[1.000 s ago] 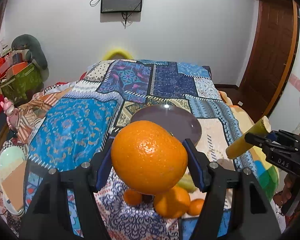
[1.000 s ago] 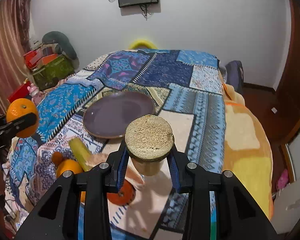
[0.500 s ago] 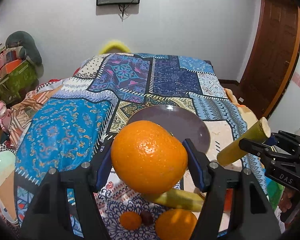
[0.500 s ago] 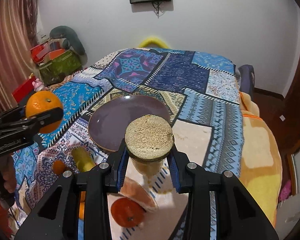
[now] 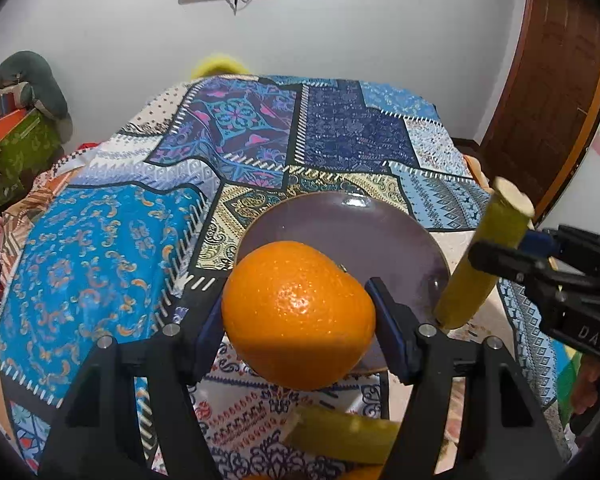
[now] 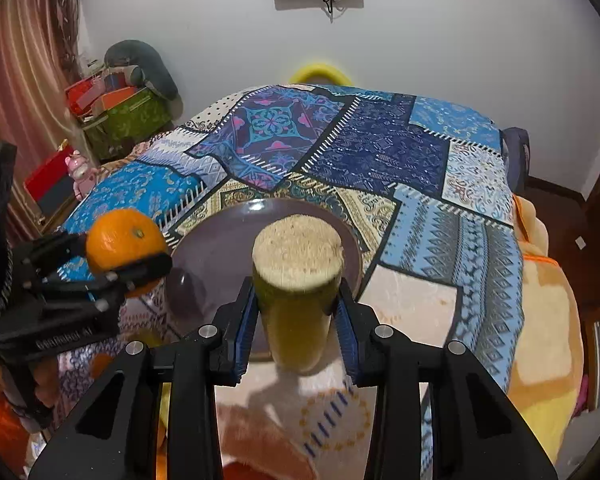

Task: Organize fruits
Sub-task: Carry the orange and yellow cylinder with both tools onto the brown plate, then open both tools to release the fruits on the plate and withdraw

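My left gripper (image 5: pixel 298 320) is shut on a large orange (image 5: pixel 296 314), held above the near left edge of a round purple plate (image 5: pixel 364 224) lying on the patchwork bedspread. In the right wrist view that same orange (image 6: pixel 122 236) shows in the left gripper at the plate's left rim. My right gripper (image 6: pixel 296 312) is shut on a yellow-green sugarcane piece (image 6: pixel 296 280) with a pale cut end, held over the near part of the plate (image 6: pixel 216 252). From the left wrist view, the sugarcane piece (image 5: pixel 480 256) slants at the plate's right rim.
Another yellow-green cane piece (image 5: pixel 340 434) lies on the bedspread just in front of the plate, with small oranges (image 6: pixel 100 364) low at the left. Boxes and a grey cushion (image 6: pixel 140 68) stand at the far left wall. A wooden door (image 5: pixel 548 92) is at the right.
Both grippers have moved forward over the bed toward the plate, which now looks larger and closer. The loose fruit has slid down toward the bottom edge of the views. Both grips are unchanged.
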